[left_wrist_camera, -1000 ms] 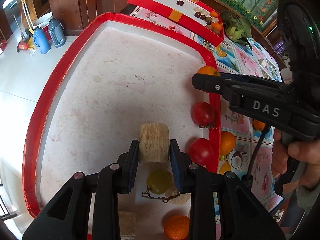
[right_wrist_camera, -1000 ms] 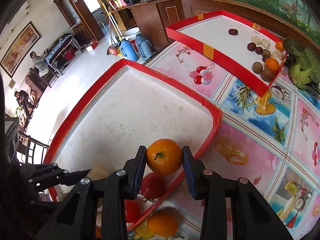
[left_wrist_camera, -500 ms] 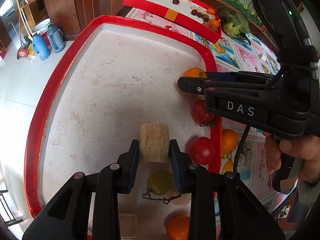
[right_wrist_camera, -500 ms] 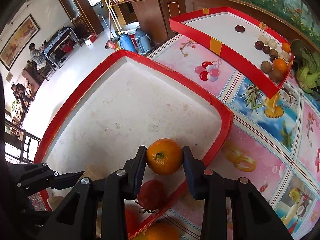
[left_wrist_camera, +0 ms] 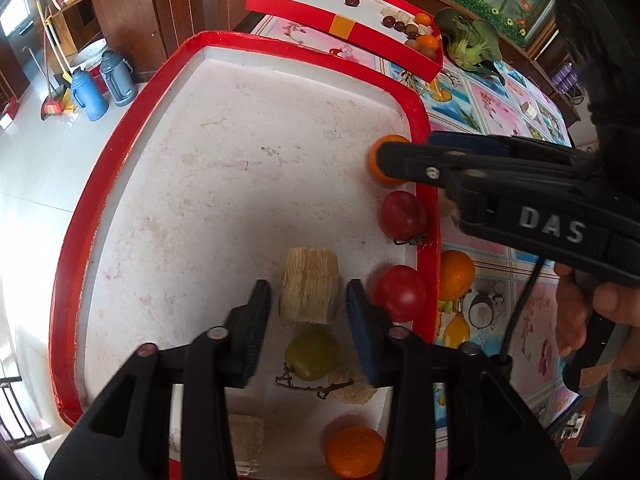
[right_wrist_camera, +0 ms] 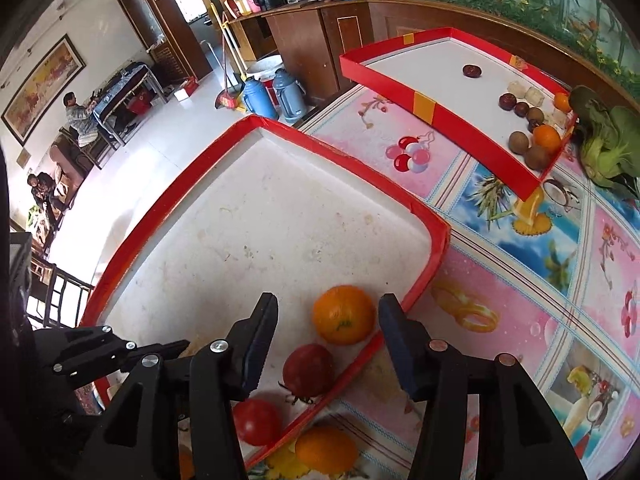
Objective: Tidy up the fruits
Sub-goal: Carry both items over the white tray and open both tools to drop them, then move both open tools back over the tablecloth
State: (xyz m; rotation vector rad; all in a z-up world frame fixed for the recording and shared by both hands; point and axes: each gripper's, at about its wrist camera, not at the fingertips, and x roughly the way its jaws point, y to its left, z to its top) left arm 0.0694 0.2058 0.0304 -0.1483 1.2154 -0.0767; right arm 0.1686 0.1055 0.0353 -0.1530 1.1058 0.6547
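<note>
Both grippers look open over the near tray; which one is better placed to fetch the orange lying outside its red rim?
Right, probably. The right gripper has just opened off its orange by the rim; the outside orange lies just below it.

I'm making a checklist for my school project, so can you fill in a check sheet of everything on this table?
Surface: fruit-print plastic tablecloth, two red-rimmed white trays on it.
Job's things: near red-rimmed tray holds a fibrous tan block, round orange, two red tomatoes, green grape; another orange lies outside it.
Clutter: leafy green vegetable beside the far tray.
Grippers: left gripper and right gripper have just been opening; neither presses its item.
Cables: black cable under right gripper.
Surroundings: blue and grey flasks, broom, wooden cabinets, seated people.
</note>
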